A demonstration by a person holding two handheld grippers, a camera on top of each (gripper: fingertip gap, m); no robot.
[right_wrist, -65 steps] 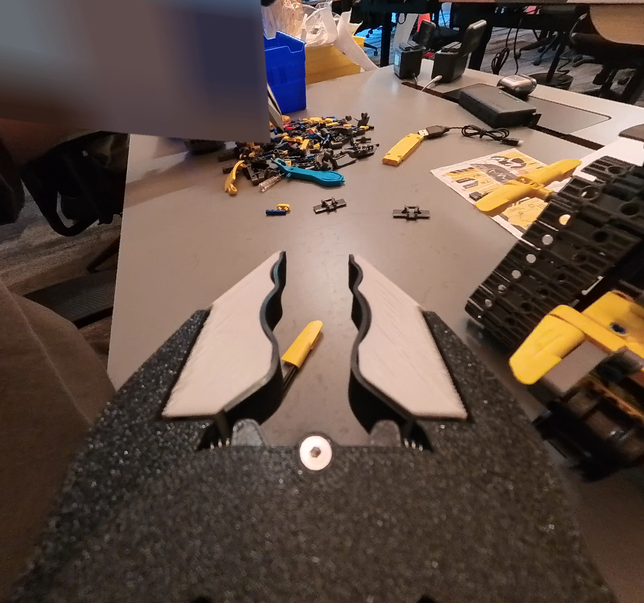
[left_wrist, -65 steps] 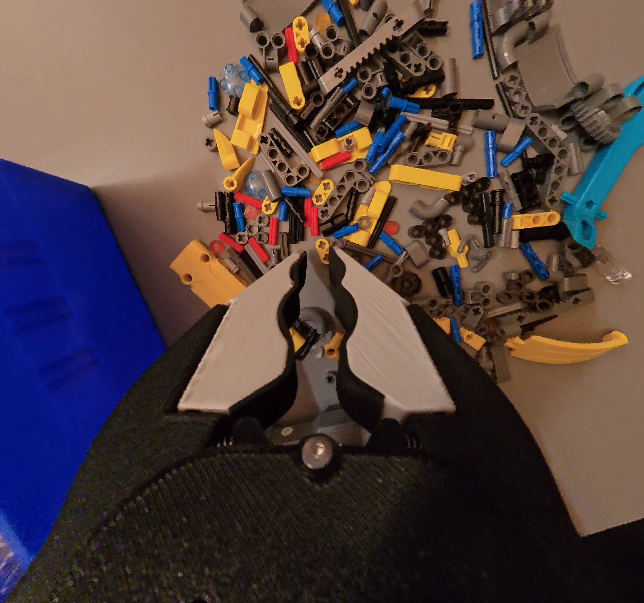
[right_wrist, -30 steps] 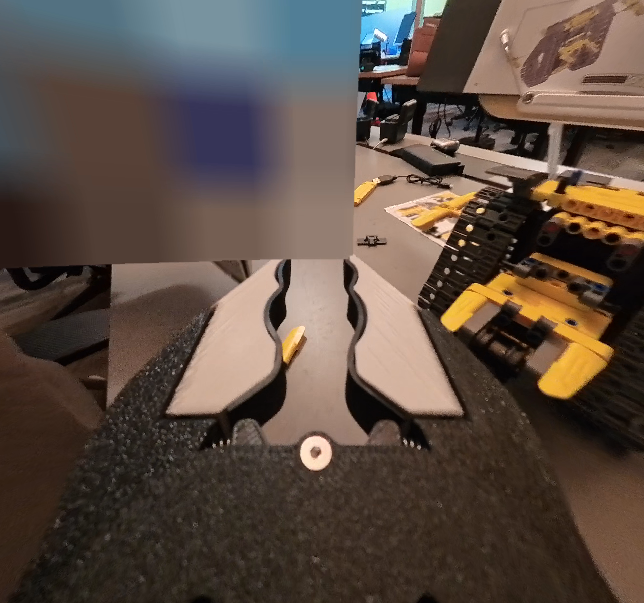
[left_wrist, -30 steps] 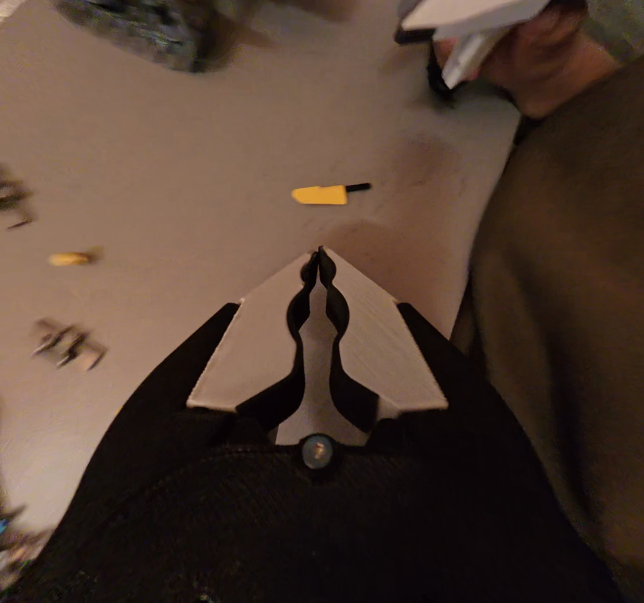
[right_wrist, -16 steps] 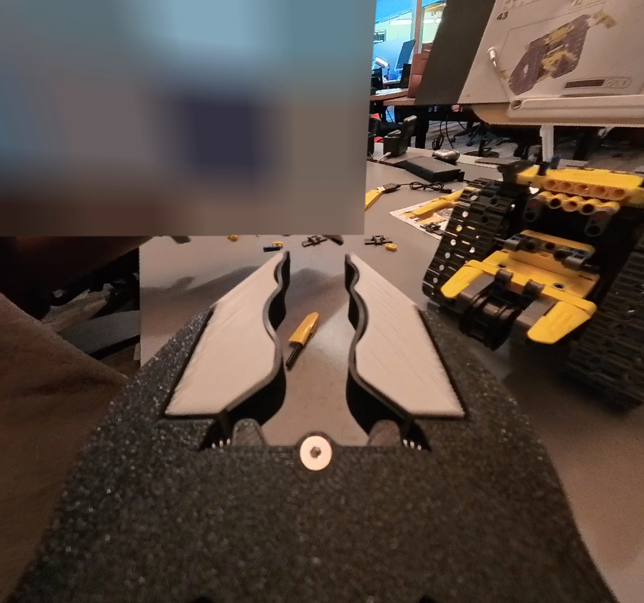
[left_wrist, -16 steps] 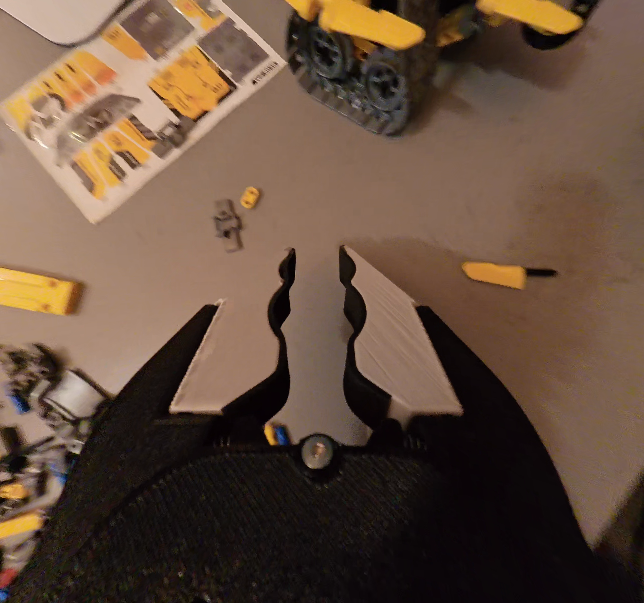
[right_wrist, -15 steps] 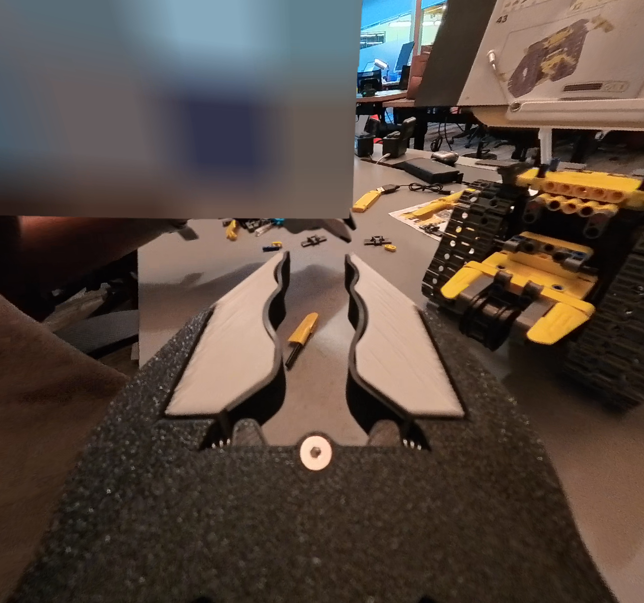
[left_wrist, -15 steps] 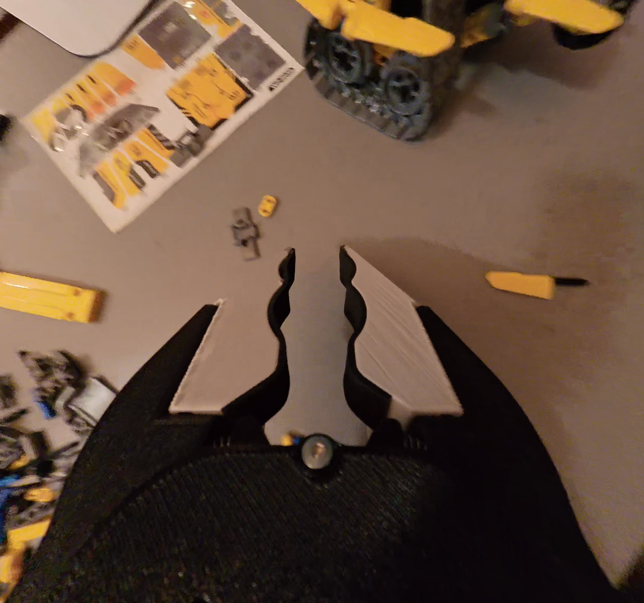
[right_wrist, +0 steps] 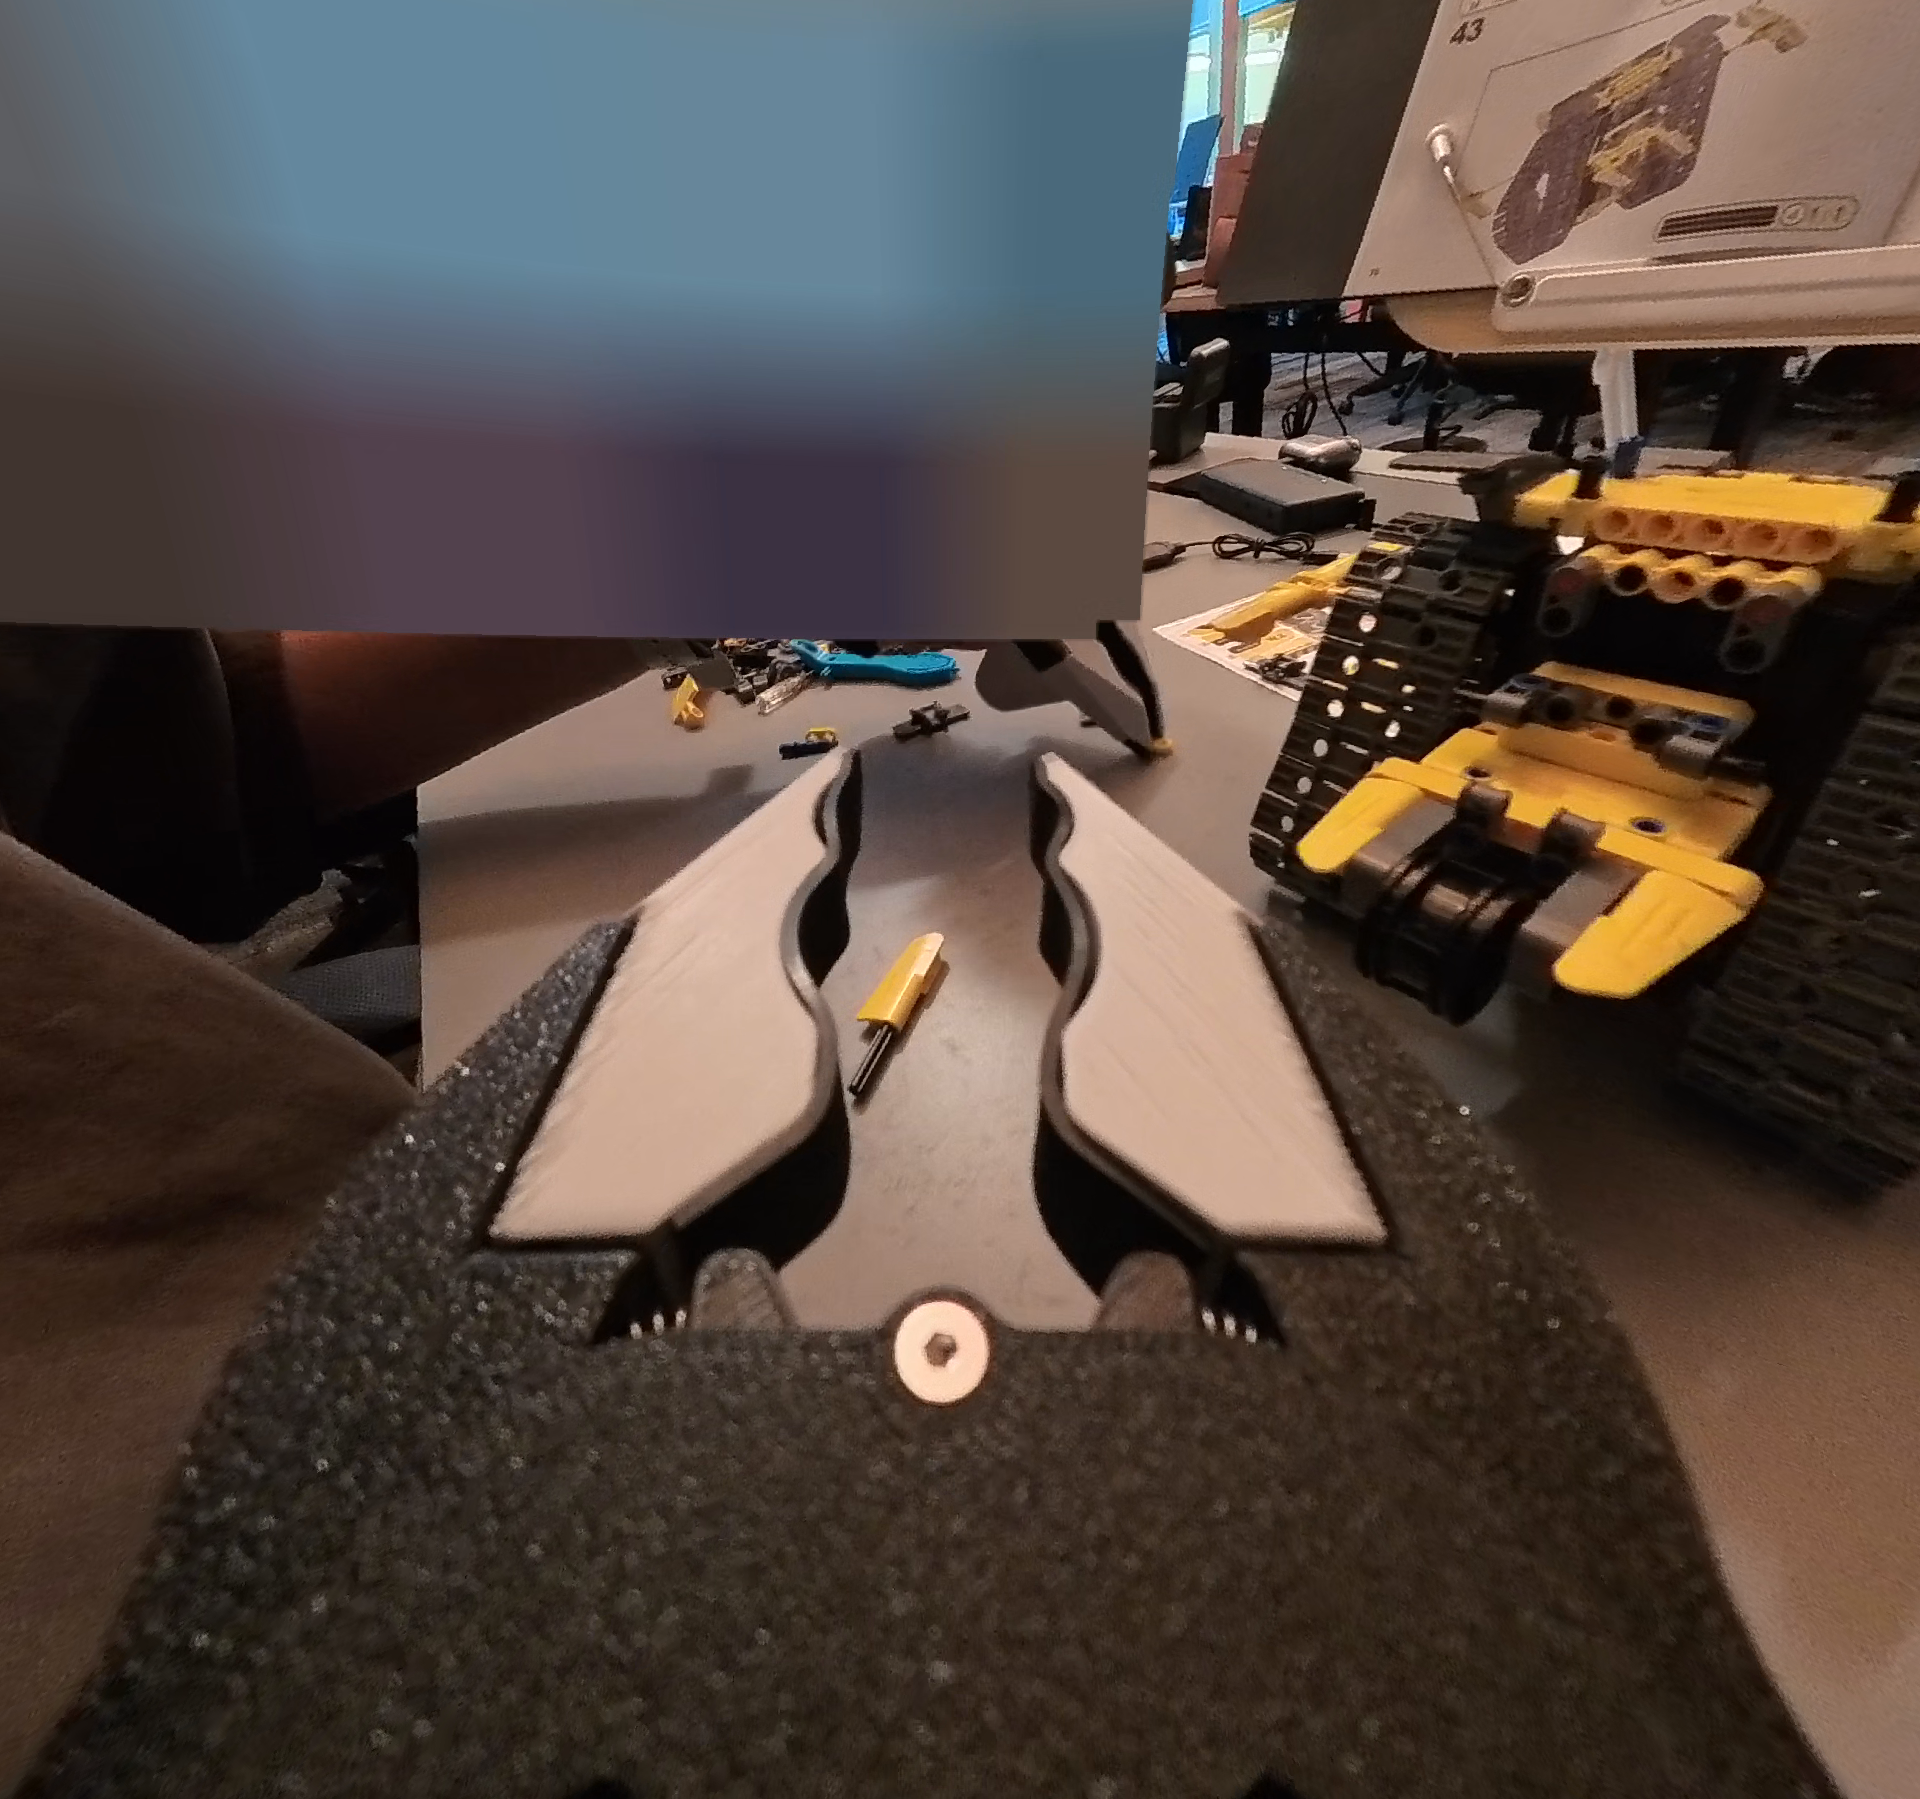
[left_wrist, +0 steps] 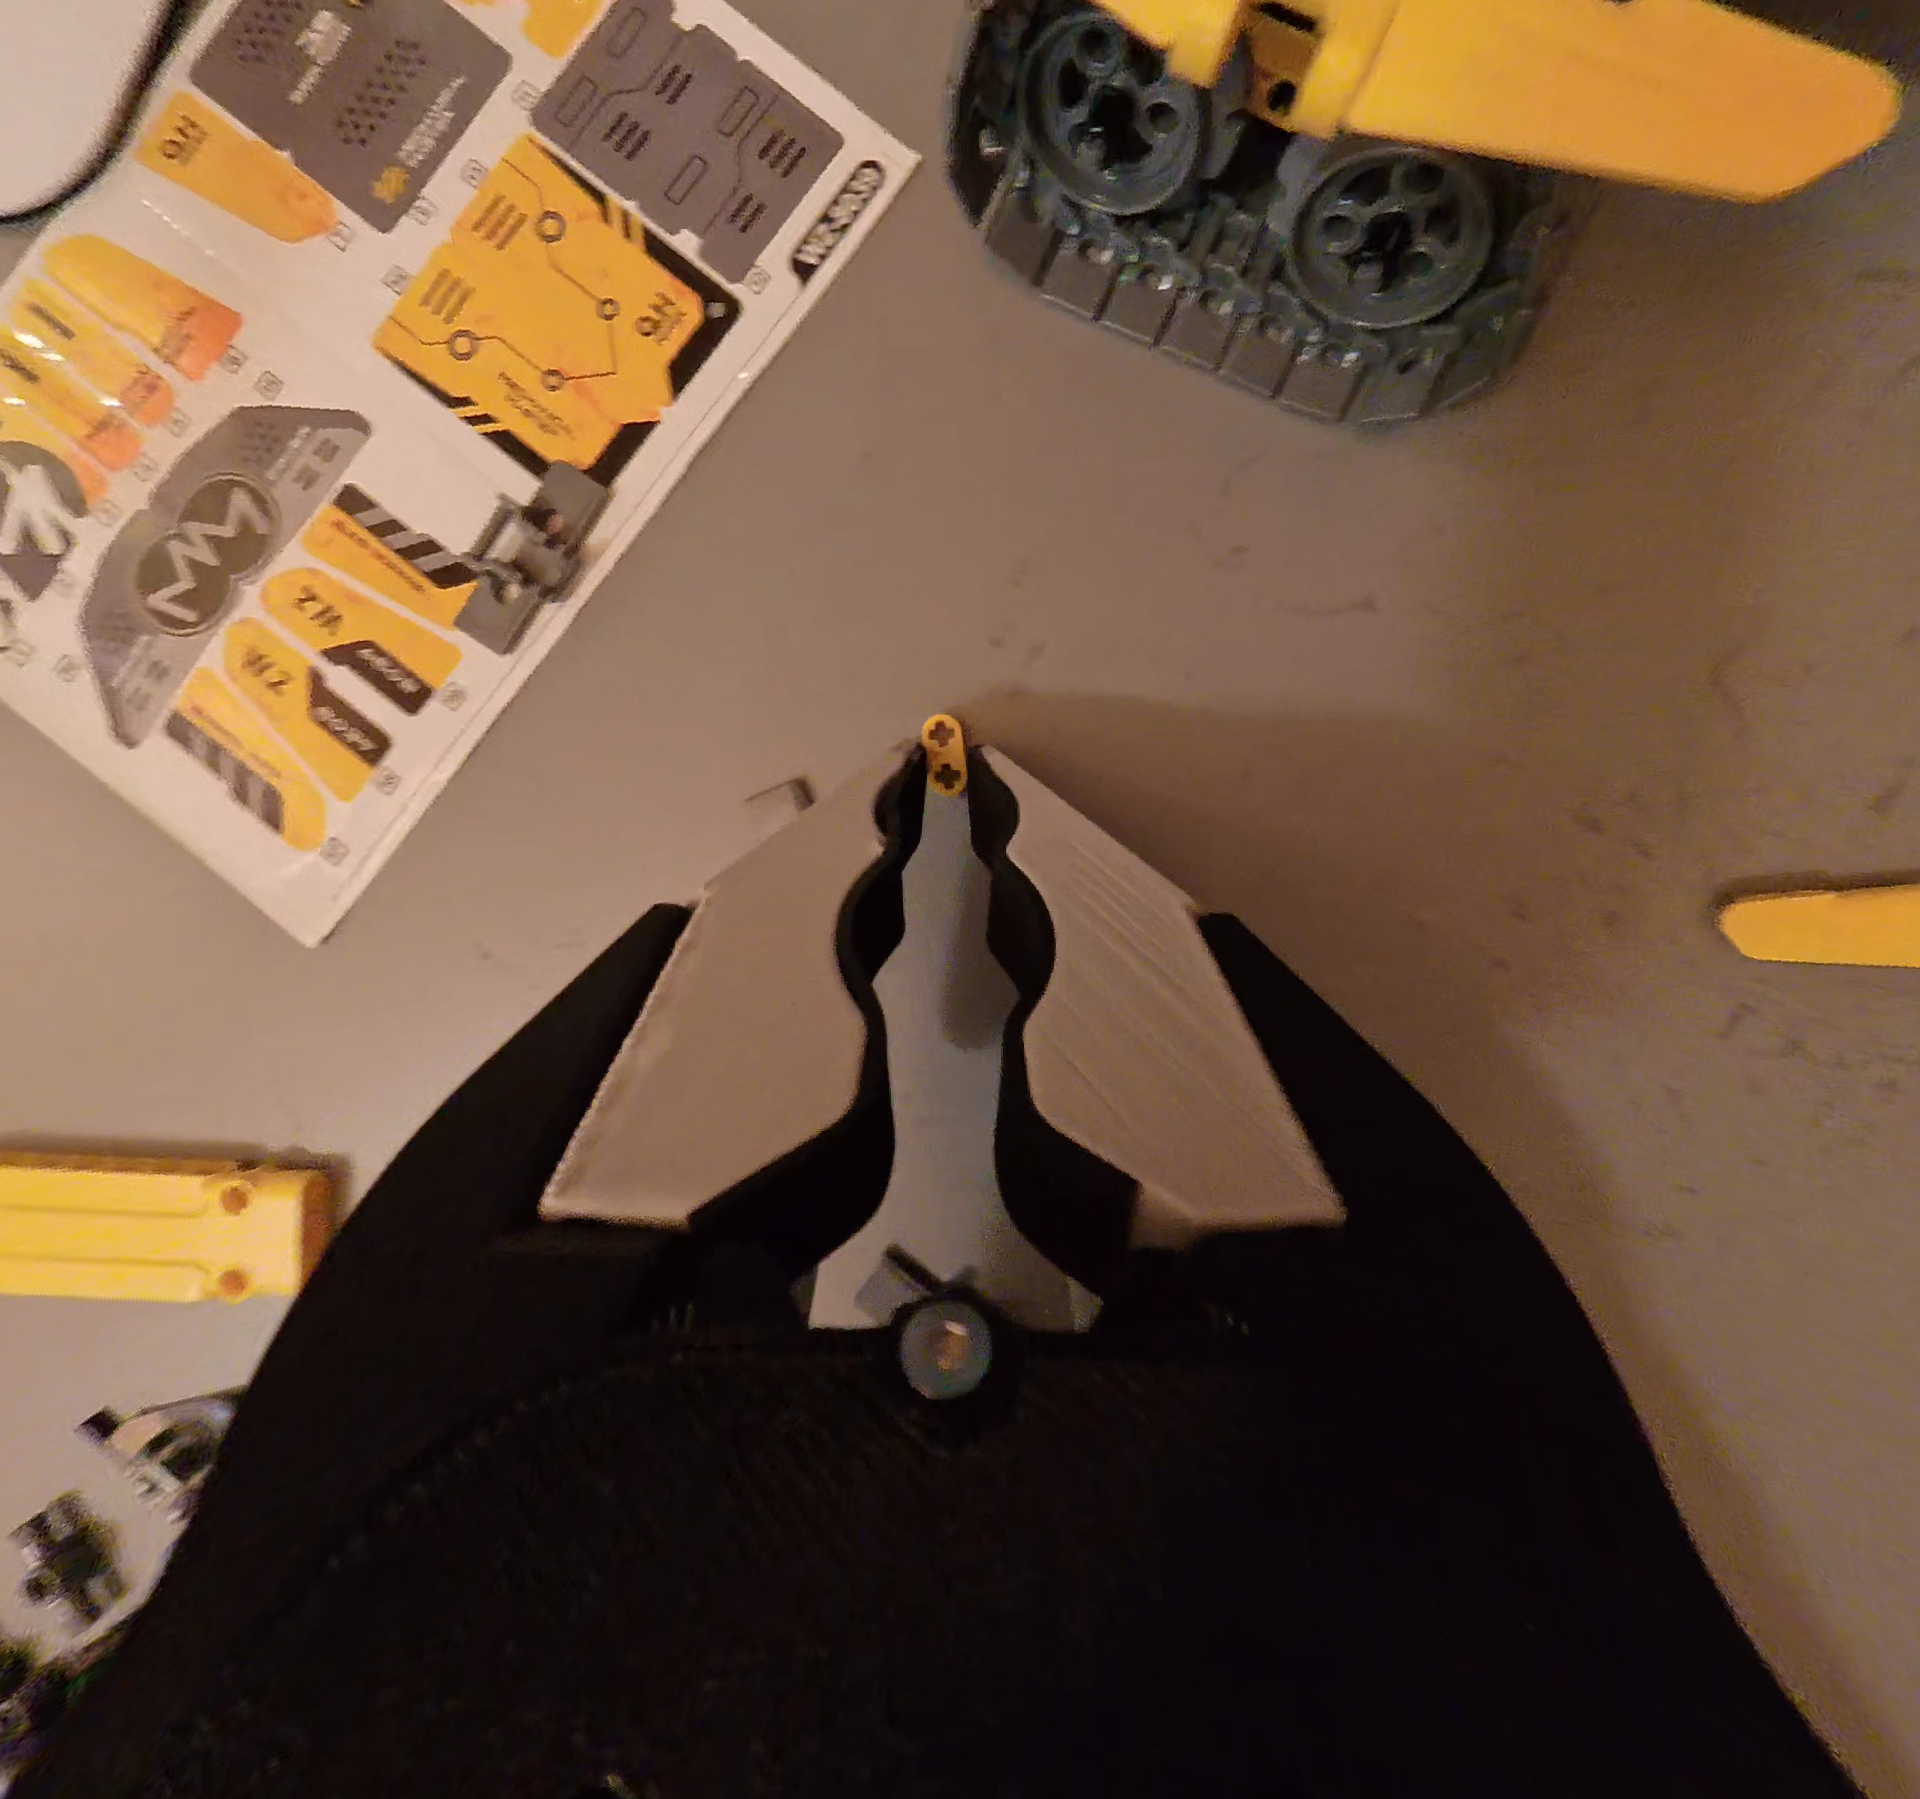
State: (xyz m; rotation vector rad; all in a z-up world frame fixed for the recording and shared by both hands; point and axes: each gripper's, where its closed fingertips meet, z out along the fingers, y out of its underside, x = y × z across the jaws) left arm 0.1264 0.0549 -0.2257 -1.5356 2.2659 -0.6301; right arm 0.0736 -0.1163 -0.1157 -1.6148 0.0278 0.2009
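Observation:
My left gripper [left_wrist: 943,781] is shut on a small yellow two-hole link [left_wrist: 944,743] at its fingertips, low on the grey table [left_wrist: 1351,658]. In the right wrist view it [right_wrist: 1081,689] shows farther off, tips down at the table with the yellow link [right_wrist: 1158,748]. My right gripper [right_wrist: 945,773] is open and empty, low over the table. A yellow piece with a black pin [right_wrist: 902,989] lies on the table between its fingers, untouched; it also shows at the right edge of the left wrist view [left_wrist: 1818,928].
A yellow and black tracked vehicle model [right_wrist: 1558,793] stands right of my right gripper, also in the left wrist view [left_wrist: 1247,253]. A sticker sheet [left_wrist: 416,347] and a yellow beam [left_wrist: 156,1224] lie left. A teal tool [right_wrist: 883,663], loose parts and a booklet stand [right_wrist: 1662,139] lie farther back. About 20 cm separates my left fingertips from my right.
My left gripper left the parts pile, swung across the table, opened, then came down and shut on the small yellow link by the sticker sheet. My right gripper stayed open over the yellow pin piece.

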